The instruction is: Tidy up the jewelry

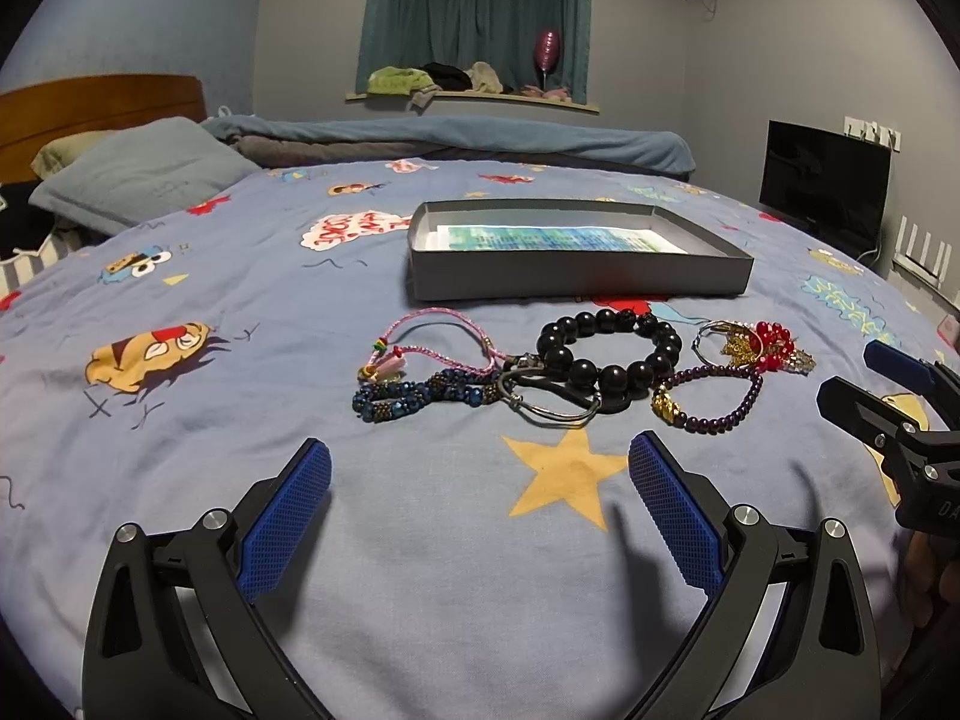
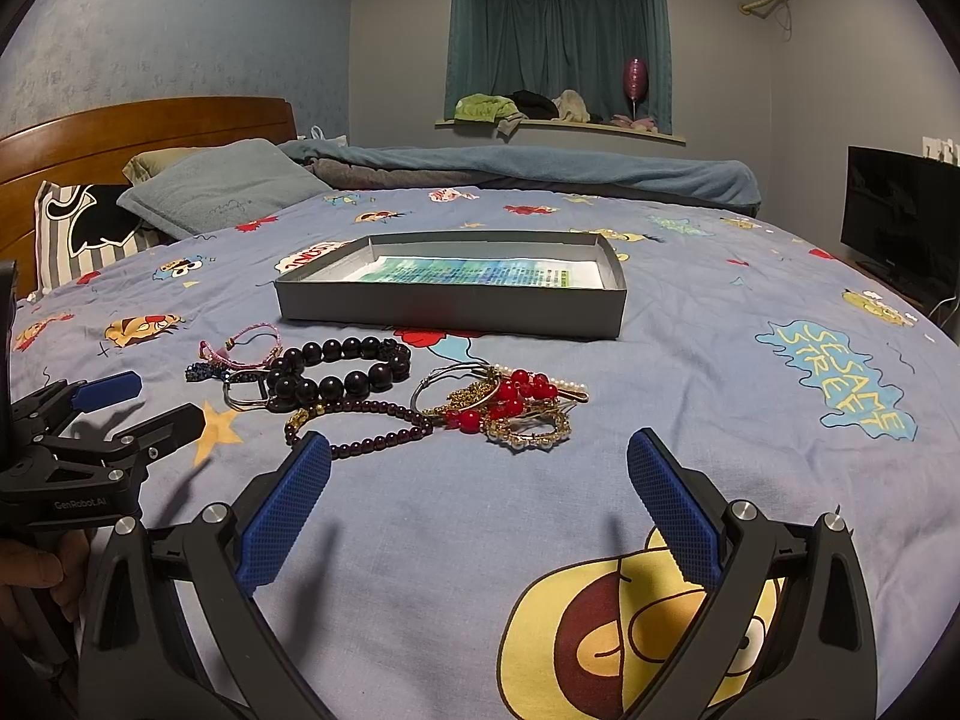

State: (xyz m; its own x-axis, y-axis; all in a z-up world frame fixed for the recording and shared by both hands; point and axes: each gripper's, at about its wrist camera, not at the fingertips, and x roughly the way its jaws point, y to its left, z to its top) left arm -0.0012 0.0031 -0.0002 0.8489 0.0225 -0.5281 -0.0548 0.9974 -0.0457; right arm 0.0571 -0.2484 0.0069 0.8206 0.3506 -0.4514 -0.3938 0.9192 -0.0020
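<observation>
Several pieces of jewelry lie in a row on the blue cartoon bedsheet: a pink cord bracelet (image 1: pixel 420 342), a blue beaded bracelet (image 1: pixel 420 399), a black bead bracelet (image 1: pixel 612 354), a purple bead bracelet (image 1: pixel 714 405) and a red-and-gold cluster (image 1: pixel 765 345). Behind them stands an open grey box (image 1: pixel 576 276) lined with printed paper. My left gripper (image 1: pixel 480 504) is open and empty, short of the blue bracelet. My right gripper (image 2: pixel 480 504) is open and empty, just short of the purple bracelet (image 2: pixel 372 420) and the red-and-gold cluster (image 2: pixel 516 402). The grey box also shows in the right wrist view (image 2: pixel 450 312).
A pillow (image 2: pixel 222 186) and wooden headboard (image 2: pixel 144 120) are at the far left. A folded blue blanket (image 2: pixel 540 168) lies across the far edge of the bed. A black TV (image 2: pixel 900 210) stands at the right. The left gripper appears in the right wrist view (image 2: pixel 138 408).
</observation>
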